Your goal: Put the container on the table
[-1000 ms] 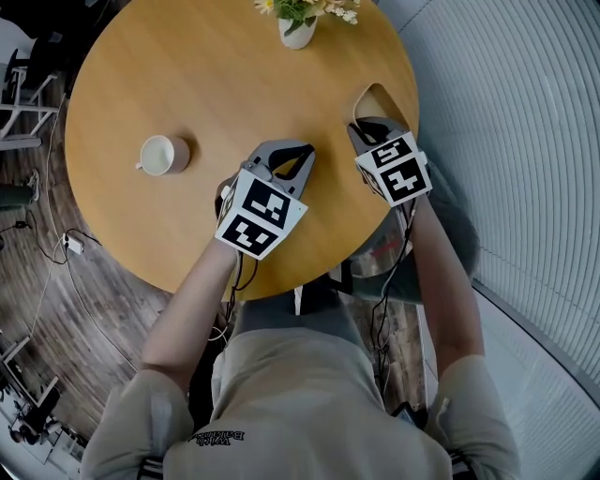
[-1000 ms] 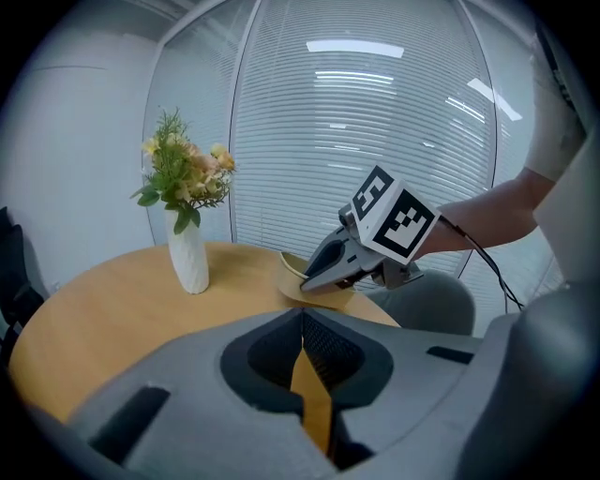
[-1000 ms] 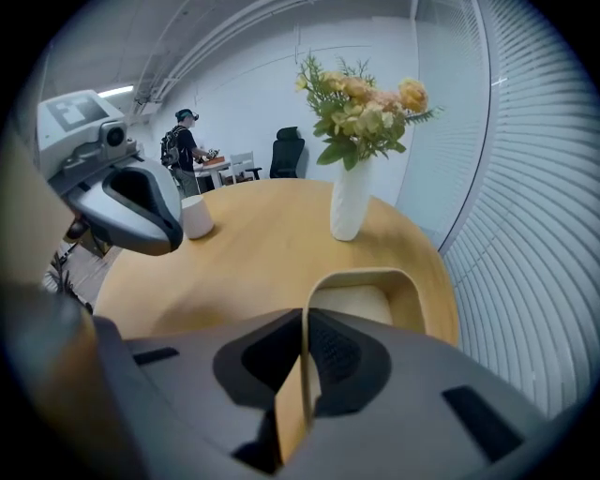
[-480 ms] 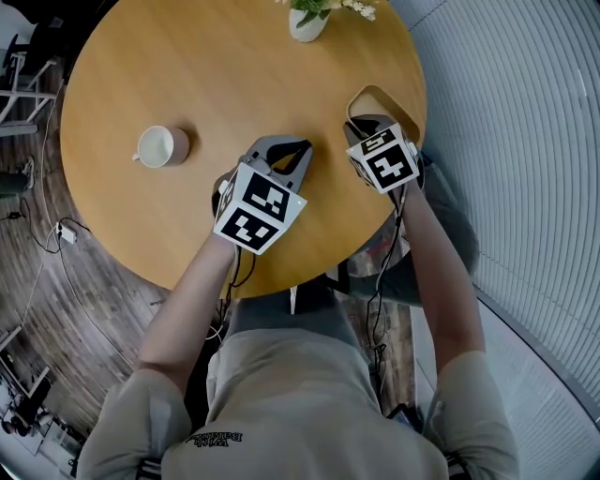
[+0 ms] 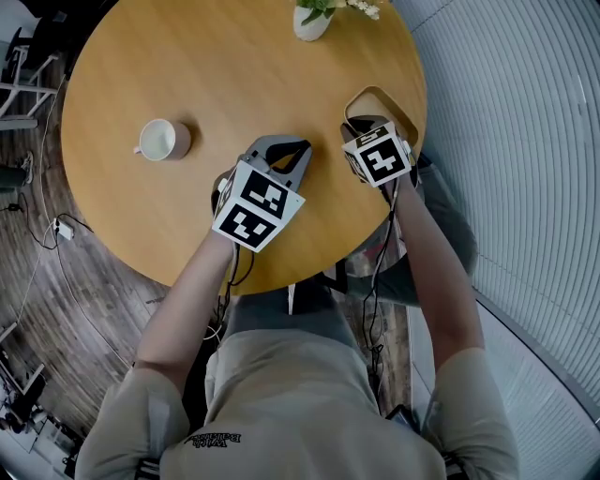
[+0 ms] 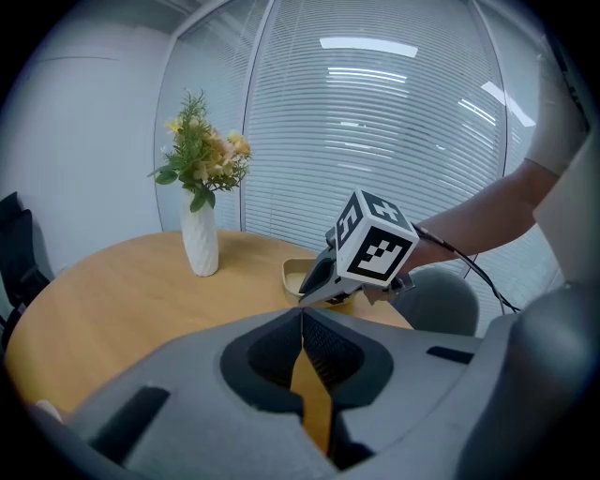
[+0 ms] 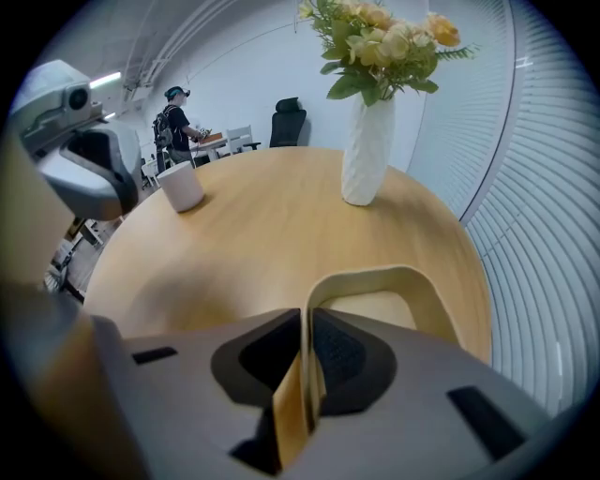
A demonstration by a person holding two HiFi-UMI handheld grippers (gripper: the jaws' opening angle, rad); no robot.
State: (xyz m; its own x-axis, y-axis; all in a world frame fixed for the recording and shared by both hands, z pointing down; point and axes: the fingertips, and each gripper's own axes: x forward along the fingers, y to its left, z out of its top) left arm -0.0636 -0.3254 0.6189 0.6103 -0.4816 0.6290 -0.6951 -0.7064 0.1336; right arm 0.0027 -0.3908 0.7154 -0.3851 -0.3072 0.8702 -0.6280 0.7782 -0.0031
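A beige, rounded open container point(image 5: 379, 97) is over the round wooden table point(image 5: 187, 56) near its right edge. My right gripper point(image 5: 363, 126) is shut on the container's near rim, and the thin wall point(image 7: 412, 281) runs out from between its jaws in the right gripper view. The left gripper view shows the container point(image 6: 298, 275) low on the tabletop; contact is unclear. My left gripper point(image 5: 291, 152) hovers over the table's near middle, shut and empty.
A white cup point(image 5: 161, 139) sits on the left of the table. A white vase of flowers point(image 5: 311, 21) stands at the far edge. Beyond the right edge are a grey chair point(image 6: 450, 300) and window blinds. A person stands far off in the room point(image 7: 176, 117).
My right gripper has shifted a little to the left with the container still in it. The left gripper has barely moved.
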